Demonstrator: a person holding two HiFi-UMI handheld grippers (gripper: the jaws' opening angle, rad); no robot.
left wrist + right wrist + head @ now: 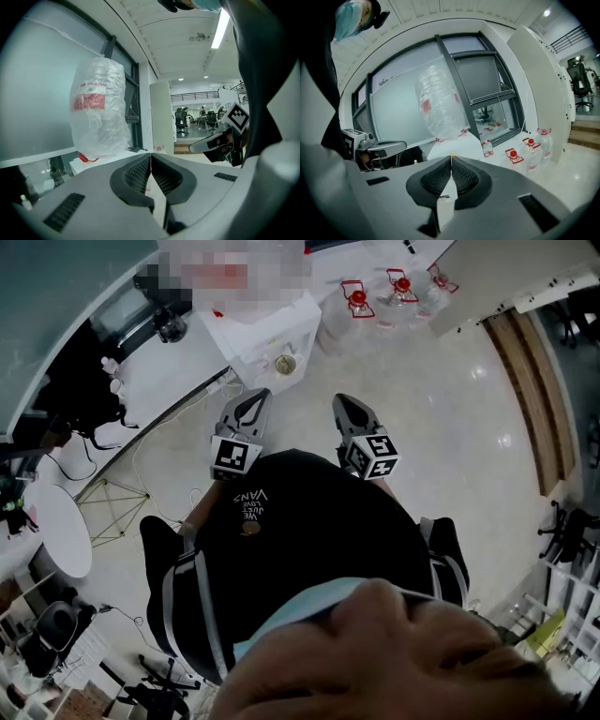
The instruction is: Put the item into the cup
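Head view: left gripper [254, 395] and right gripper [343, 401] side by side above a dark shirt [309, 521], both aimed toward 12 o'clock. On each, a marker cube [234, 457] with black-and-white squares.

In the left gripper view, ribbed pads flat against each other, nothing pinched. In the right gripper view, likewise closed tight, with only a yellow speck at the tips, too small to name.

On the shirt, upside-down print, seemingly "WE JUST LOVE VANS", last letter unclear.

At 12 o'clock of the grippers, well apart from them, a small round cup [284, 364] on a white cabinet [272, 334]. No telling which thing is the item.

At 1 o'clock, water bottles [357, 302] with red handles on the floor.

Above the cabinet in both gripper views, a plastic-wrapped jug [98, 110] with a red label, writing unreadable.
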